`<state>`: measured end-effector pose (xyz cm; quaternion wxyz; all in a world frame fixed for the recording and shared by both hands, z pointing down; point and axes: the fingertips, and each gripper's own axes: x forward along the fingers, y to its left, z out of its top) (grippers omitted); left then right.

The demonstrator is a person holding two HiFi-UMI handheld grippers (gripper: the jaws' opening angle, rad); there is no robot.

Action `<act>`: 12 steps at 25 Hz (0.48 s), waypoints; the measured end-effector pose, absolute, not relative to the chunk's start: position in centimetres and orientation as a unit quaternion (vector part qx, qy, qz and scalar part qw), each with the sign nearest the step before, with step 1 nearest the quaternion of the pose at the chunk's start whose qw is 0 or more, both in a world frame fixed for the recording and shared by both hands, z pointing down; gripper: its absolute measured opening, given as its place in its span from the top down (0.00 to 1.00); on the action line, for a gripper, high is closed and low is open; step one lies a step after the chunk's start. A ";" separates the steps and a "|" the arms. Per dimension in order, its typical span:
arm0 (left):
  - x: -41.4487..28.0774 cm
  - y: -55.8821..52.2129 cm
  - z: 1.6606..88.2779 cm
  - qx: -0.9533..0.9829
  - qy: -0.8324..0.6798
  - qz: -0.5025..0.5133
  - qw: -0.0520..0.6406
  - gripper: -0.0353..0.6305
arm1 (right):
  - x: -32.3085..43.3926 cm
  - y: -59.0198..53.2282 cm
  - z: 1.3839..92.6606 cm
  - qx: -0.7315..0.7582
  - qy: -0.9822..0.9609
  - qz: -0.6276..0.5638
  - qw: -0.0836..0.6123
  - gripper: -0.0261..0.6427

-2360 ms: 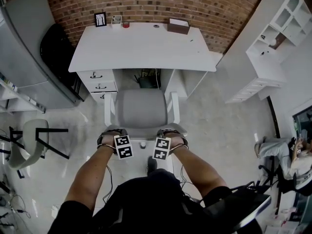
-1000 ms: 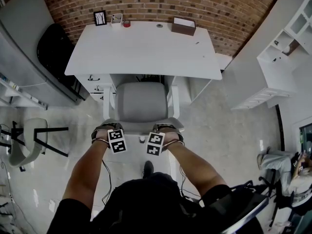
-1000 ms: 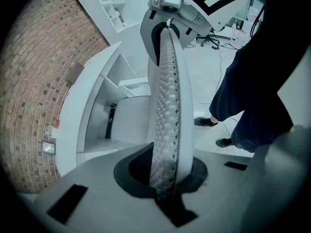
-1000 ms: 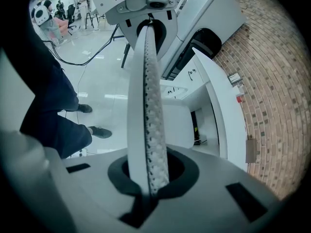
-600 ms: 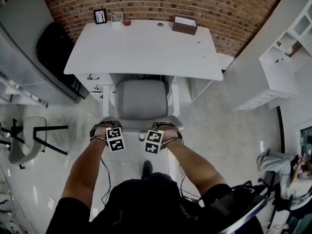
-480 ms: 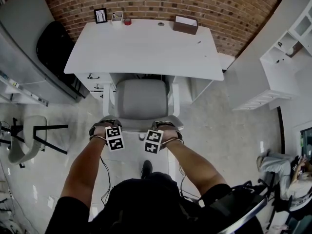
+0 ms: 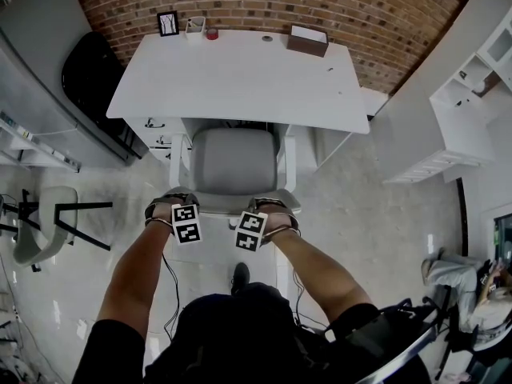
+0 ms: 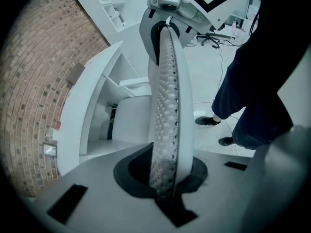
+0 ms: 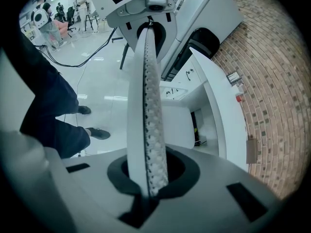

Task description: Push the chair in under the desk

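Chair: the chair (image 7: 234,160) sits in the middle of the head view. Its grey seat faces the bench (image 7: 240,74), and its front edge is tucked just under the bench's near edge.
Chair's long axis: it runs bottom to top of the frame, lined up with the gap between the drawer unit (image 7: 160,134) and the bench's right side panel.
Left gripper: my left gripper (image 7: 184,213) is at the left end of the chair's back edge, in the lower middle of the frame, pointing steeply down.
Left fingers: its fingers (image 8: 165,106) are pressed together, with nothing I can see between them.
Right gripper: my right gripper (image 7: 254,214) is at the right end of the same back edge, level with the left one.
Right fingers: its fingers (image 9: 150,120) are closed too, and I see nothing clamped in them.
Key relation: the chair lies straight ahead of both pairs of fingers, up the frame towards the brick wall (image 7: 256,2). Neither hand is nearer.
Contact: the hands cover the back edge, so I cannot confirm the fingers touch it.
Step in hand: I judge this a two-handed push with most of the seat not yet under the bench.
Next move: I'd press evenly forward, as a stronger side would swing an armrest (image 7: 286,170) into the side panel.
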<state>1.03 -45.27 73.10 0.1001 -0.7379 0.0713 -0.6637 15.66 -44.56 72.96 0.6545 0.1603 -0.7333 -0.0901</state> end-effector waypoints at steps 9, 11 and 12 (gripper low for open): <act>0.8 -45.5 73.0 -0.740 0.071 -0.661 0.107 0.89 | 15.4 -44.7 72.7 0.169 -0.733 -0.097 0.652 0.91; 0.8 -46.0 72.9 -0.741 0.080 -0.658 0.104 0.87 | 15.3 -45.0 72.5 0.177 -0.739 -0.098 0.643 0.89; 0.8 -46.1 72.9 -0.743 0.088 -0.656 0.098 0.84 | 15.2 -45.0 72.4 0.181 -0.745 -0.093 0.636 0.87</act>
